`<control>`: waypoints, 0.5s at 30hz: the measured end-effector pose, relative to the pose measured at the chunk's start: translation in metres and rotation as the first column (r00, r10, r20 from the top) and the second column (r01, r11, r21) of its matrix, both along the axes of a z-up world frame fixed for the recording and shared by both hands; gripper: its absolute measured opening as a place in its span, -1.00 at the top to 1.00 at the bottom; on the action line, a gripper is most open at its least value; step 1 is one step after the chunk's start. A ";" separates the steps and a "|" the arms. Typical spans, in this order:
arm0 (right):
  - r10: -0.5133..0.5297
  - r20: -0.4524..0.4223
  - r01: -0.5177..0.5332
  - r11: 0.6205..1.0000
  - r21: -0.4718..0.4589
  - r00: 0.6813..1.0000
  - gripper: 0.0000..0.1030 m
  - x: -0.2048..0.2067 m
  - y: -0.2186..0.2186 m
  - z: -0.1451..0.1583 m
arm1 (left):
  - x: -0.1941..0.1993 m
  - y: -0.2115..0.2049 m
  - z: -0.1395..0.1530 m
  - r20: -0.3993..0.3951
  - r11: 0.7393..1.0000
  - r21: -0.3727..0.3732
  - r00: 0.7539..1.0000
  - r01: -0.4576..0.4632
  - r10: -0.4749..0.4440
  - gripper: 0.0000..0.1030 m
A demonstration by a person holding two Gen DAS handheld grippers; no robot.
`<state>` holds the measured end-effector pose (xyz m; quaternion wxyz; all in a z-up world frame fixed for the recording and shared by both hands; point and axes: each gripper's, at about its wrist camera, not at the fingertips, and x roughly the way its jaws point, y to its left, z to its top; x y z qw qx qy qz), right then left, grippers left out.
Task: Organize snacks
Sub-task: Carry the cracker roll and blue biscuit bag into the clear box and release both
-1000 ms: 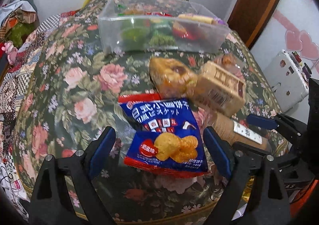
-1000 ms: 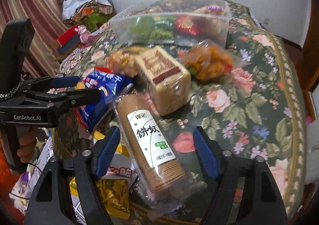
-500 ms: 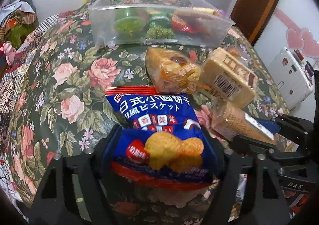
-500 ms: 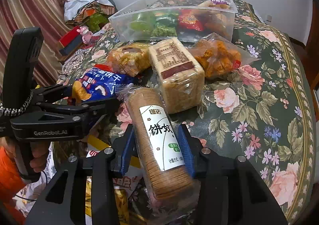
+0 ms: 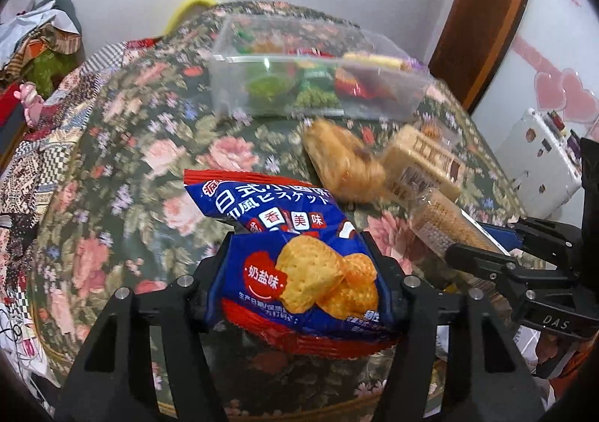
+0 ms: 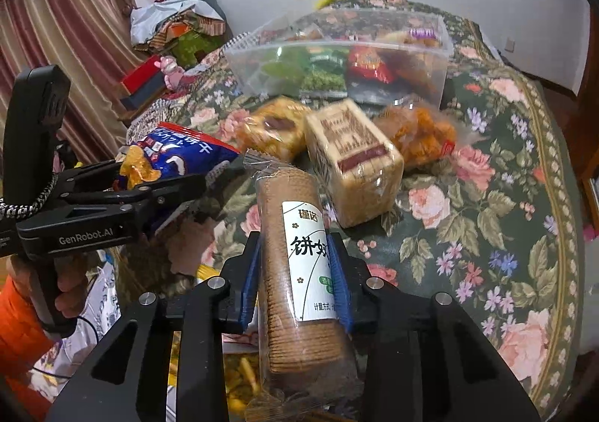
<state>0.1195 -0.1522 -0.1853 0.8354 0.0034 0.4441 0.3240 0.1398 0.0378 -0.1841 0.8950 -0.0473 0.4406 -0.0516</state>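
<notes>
Your left claw (image 5: 299,294) is closed on the blue biscuit bag (image 5: 295,264), pinching its lower part, and your right claw (image 6: 295,272) is clamped on the round biscuit roll (image 6: 299,272) near the middle of its label. Both packs are near the front edge of the desk (image 6: 505,227); I cannot tell if they are fully lifted from it.

I think the bag is the main risk: it is soft and full of air, so the claw may slip on the film or crush the biscuits if you squeeze more. The roll is heavy at both ends and could turn in the grip. The two claws are also close together, so they may hit each other on the way to the clear box (image 6: 337,58).

The long axis of the roll points away from you, toward the box. The bag also lies lengthwise away from you, its red top edge far.
</notes>
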 end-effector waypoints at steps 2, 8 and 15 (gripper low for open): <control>-0.007 0.025 0.007 1.000 0.008 1.000 0.39 -0.002 -0.002 0.008 | -0.004 0.003 0.011 0.029 1.000 -0.002 1.000 -0.008 0.008 -0.19; -0.035 0.093 0.032 0.999 0.039 0.995 0.39 -0.001 -0.007 0.034 | -0.008 0.006 0.040 0.104 1.000 -0.008 0.994 -0.015 0.016 -0.19; -0.068 0.183 0.056 0.996 0.066 0.981 0.39 0.009 -0.010 0.066 | 0.003 0.006 0.063 0.166 1.000 -0.019 0.986 -0.011 0.014 -0.19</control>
